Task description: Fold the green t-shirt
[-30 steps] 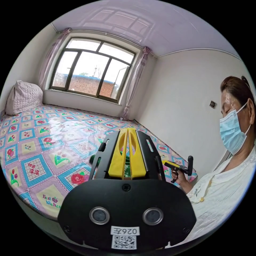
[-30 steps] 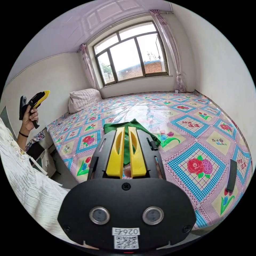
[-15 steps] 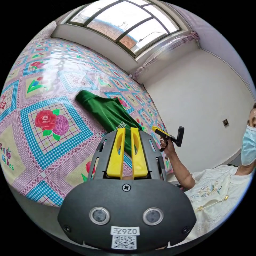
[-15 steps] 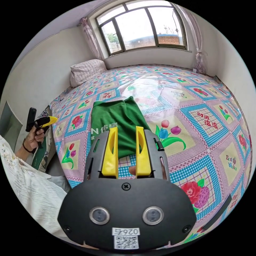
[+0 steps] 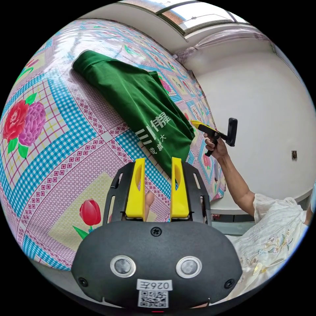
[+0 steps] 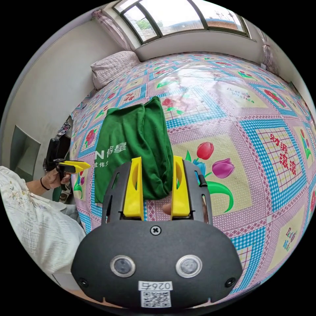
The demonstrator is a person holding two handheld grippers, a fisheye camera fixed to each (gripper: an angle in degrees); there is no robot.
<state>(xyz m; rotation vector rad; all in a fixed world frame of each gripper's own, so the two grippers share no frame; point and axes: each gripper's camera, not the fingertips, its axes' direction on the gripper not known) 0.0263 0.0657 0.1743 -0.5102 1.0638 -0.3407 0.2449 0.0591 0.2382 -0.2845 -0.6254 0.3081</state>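
Lying bunched lengthwise on the bed [image 6: 263, 108], the green t-shirt [image 6: 135, 138] forms a long, narrow bundle on a glossy cover patterned with flowers and blue checks, white lettering showing on its upper face. In the right gripper view, the right gripper [image 6: 154, 164] has its yellow fingers [image 6: 134, 187] spread apart, and the near end of the shirt sits in the gap between them, past the tips; the fingers do not press on the cloth. A fingertip of the person shows low between those fingers. Off to the side of the shirt in that view, the left gripper [image 6: 79, 165] is held in a hand [image 6: 54, 177] beyond the bed's edge, with a white sleeve [image 6: 36, 227] below it.

In the left gripper view, the left gripper [image 5: 157, 164] also has its yellow fingers [image 5: 135, 191] spread, with nothing between them but bed cover; the shirt's near corner [image 5: 171, 164] lies just beyond the tips, slanting away from them toward the far side of the bed. The right gripper [image 5: 200, 124] appears there too, held in a hand [image 5: 215, 148] just beside the shirt's edge; whether its fingers are apart cannot be told from that angle. A quilted pillow [image 6: 112, 67] rests well beyond the shirt against the wall, under a window [image 6: 184, 16].
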